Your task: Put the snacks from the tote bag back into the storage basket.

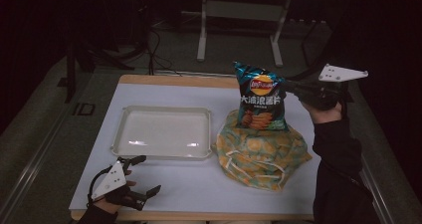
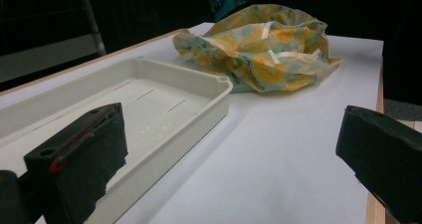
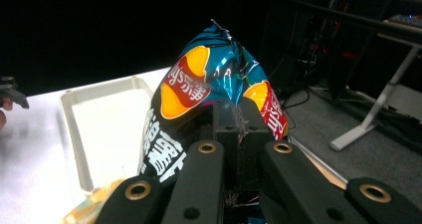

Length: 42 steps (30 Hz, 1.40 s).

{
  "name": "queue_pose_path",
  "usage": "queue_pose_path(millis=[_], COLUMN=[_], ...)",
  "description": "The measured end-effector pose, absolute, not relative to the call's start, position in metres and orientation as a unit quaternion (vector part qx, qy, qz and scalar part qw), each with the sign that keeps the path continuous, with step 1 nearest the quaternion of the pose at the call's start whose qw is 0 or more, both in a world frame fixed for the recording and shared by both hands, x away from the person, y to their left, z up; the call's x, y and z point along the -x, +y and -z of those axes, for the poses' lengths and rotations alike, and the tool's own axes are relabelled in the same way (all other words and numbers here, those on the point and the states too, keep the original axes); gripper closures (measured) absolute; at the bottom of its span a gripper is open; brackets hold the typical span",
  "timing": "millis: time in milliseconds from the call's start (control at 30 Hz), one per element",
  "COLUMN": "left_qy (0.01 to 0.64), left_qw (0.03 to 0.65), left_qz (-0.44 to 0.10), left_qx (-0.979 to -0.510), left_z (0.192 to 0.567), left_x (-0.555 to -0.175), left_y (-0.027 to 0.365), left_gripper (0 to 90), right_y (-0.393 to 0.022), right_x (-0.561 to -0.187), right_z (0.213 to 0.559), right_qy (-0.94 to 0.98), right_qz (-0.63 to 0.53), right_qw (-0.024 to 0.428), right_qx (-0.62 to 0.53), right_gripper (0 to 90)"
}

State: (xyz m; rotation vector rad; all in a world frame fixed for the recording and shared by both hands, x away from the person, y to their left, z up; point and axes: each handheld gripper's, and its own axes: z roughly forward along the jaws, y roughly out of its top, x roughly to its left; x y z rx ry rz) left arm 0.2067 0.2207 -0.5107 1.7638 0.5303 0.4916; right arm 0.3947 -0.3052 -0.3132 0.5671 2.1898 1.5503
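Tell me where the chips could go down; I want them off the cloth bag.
The white tray is empty. Bare tabletop runs along the near edge between the left gripper and the cloth bag. It is crowded under the chip bag.

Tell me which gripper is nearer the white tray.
Left. The left gripper sits open just off the white tray's near rim; the right gripper holds the chip bag above the cloth bag.

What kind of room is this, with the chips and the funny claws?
Probably a lab or workshop for recording, not a kitchen. A white table stands in a dark room, cables run over the floor, and metal stands wait behind. The right gripper holds a chip bag.
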Motion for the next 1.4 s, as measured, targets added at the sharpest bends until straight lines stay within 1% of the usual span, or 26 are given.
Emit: queue_pose_path(millis=[300,367,700,1067,1100,1133,1167,1400], left_qy=[0.228,0.229,0.233,0.233,0.234,0.234,0.234,0.234], left_qw=[0.58,0.58,0.58,0.58,0.58,0.58,0.582,0.583], left_qz=[-0.217,-0.216,-0.22,-0.223,-0.225,-0.225,-0.225,-0.228], left_qx=[-0.752,-0.751,-0.748,-0.748,-0.747,-0.747,-0.745,-0.744], left_z=[0.511,0.511,0.512,0.512,0.512,0.512,0.511,0.511], left_x=[-0.206,-0.206,-0.205,-0.205,-0.205,-0.205,-0.204,-0.204], left_y=[0.221,0.221,0.222,0.222,0.222,0.222,0.223,0.224], left_gripper=[0.0,0.0,0.0,0.0,0.0,0.0,0.0,0.0], right_y=[-0.276,-0.274,-0.233,-0.194,-0.183,-0.183,-0.173,-0.144], right_x=[-0.393,-0.392,-0.391,-0.39,-0.39,-0.39,-0.39,-0.39], right_z=[0.301,0.301,0.301,0.311,0.315,0.315,0.319,0.335], right_qy=[0.779,0.778,0.775,0.765,0.764,0.764,0.763,0.759], right_qz=[-0.563,-0.565,-0.576,-0.598,-0.602,-0.602,-0.604,-0.614], right_qw=[0.196,0.197,0.186,0.166,0.16,0.16,0.156,0.137], right_qx=[-0.194,-0.193,-0.179,-0.171,-0.169,-0.169,-0.166,-0.165], right_gripper=[89.9,90.0,89.9,89.9,89.9,89.9,89.9,89.9])
